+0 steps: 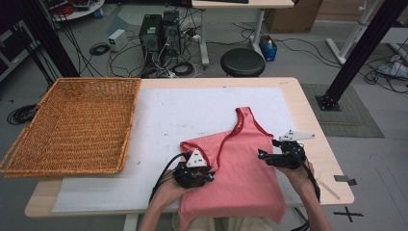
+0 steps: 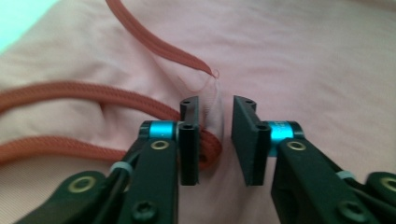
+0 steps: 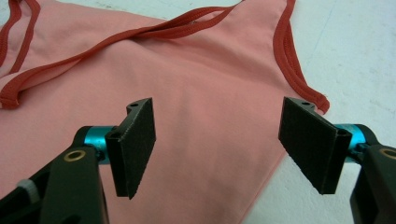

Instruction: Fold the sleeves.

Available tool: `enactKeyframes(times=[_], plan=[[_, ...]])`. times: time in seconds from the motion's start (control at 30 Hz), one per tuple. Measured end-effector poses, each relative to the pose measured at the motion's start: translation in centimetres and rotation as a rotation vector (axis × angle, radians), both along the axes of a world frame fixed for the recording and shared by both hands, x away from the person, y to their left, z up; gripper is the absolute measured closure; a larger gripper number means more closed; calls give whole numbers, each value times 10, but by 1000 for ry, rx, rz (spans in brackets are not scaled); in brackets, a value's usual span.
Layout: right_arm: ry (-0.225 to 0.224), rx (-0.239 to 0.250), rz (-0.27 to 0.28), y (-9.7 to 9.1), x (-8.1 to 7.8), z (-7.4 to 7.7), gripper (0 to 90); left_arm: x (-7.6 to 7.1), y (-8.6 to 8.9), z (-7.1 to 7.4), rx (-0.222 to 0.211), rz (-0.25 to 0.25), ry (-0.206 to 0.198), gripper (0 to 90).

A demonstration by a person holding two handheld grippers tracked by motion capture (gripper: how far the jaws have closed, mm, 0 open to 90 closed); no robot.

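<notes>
White paper covers the wooden table, with a wicker basket at its left end. A pink top lies flat on the near right of the paper, its hem hanging over the table's edge toward me. My left gripper sits on the top's left shoulder, jaws narrowly apart around a pinch of fabric beside the red trim, not yet pressing it. My right gripper hovers over the top's right edge, jaws wide, holding nothing.
</notes>
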State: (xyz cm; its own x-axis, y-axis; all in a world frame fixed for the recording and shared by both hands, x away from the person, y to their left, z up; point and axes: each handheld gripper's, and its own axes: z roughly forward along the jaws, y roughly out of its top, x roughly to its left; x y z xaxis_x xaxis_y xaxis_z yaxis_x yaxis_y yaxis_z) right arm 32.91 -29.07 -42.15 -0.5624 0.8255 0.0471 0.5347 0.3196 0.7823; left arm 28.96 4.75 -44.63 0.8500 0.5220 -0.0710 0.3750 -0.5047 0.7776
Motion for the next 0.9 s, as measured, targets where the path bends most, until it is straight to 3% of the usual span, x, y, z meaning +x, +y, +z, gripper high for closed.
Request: enactKeyframes(times=[0.17, 0.37, 0.6, 0.77, 0.9], plan=[[16, 1, 26, 0, 3, 3, 341, -5, 7, 8, -43, -26, -18, 641], [39, 24, 17, -1, 16, 12, 354, -6, 19, 20, -79, 47, -60, 580], [51, 25, 25, 9, 46, 26, 370, -4, 28, 27, -102, 124, -92, 551], [118, 50, 18, 11, 73, 22, 431, -4, 32, 26, -111, 158, -99, 542], [130, 64, 5, 11, 93, 25, 436, -3, 35, 26, -117, 180, -93, 529]])
